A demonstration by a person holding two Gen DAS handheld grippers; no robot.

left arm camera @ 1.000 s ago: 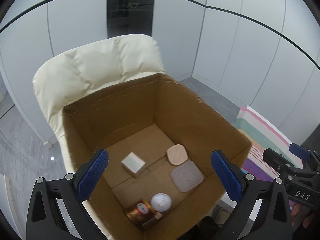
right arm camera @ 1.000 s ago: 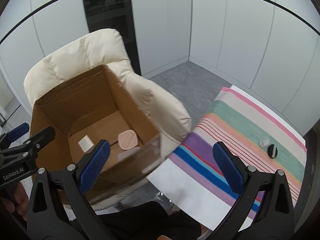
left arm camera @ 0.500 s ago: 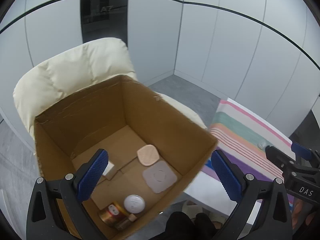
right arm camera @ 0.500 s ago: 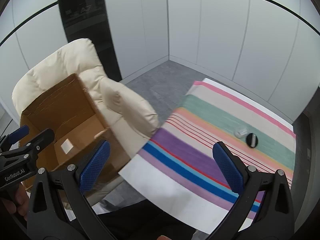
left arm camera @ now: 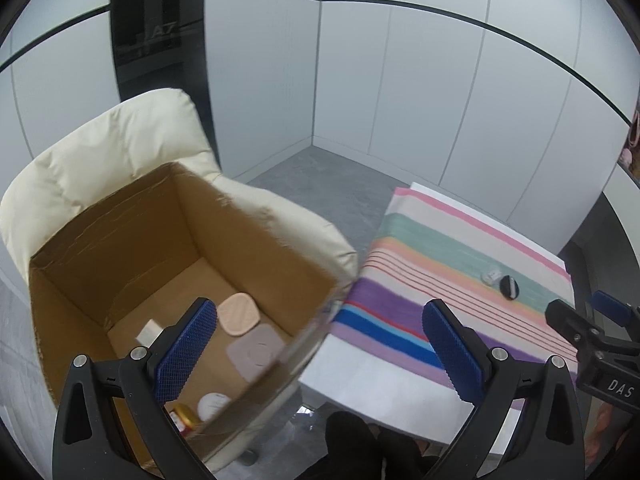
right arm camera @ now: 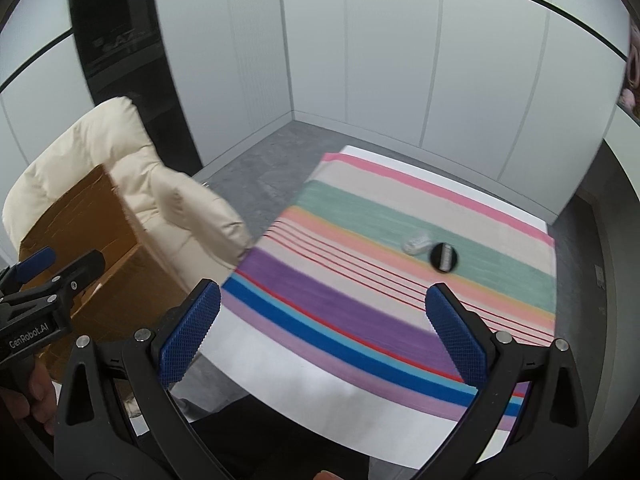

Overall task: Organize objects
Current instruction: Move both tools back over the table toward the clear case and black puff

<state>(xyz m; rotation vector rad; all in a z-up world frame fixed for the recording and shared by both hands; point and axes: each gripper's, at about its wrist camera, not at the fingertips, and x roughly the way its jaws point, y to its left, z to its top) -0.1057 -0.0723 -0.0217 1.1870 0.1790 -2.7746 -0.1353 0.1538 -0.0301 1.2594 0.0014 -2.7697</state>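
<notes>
both the right gripper (right arm camera: 320,332) and left gripper (left arm camera: 320,348) were spread wide, holding nothing. the black round disc (right arm camera: 442,256) and what looked like a small clear piece (right arm camera: 416,243) touching it lay on the striped cloth (right arm camera: 360,240), ahead-right of the right gripper, the nearer one, well apart from the cardboard box (left arm camera: 120,240).

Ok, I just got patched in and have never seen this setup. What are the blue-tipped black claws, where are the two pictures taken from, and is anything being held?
There is no robot: a person holds a two-finger gripper in each hand, with a fisheye camera on each looking along its fingers. In the left view, the left gripper is open and holds nothing, above a cardboard box on a cream chair; several small items lie in the box. In the right view, the right gripper is also open and holds nothing, over a striped cloth where a black disc and a small clear item lie side by side.
</notes>
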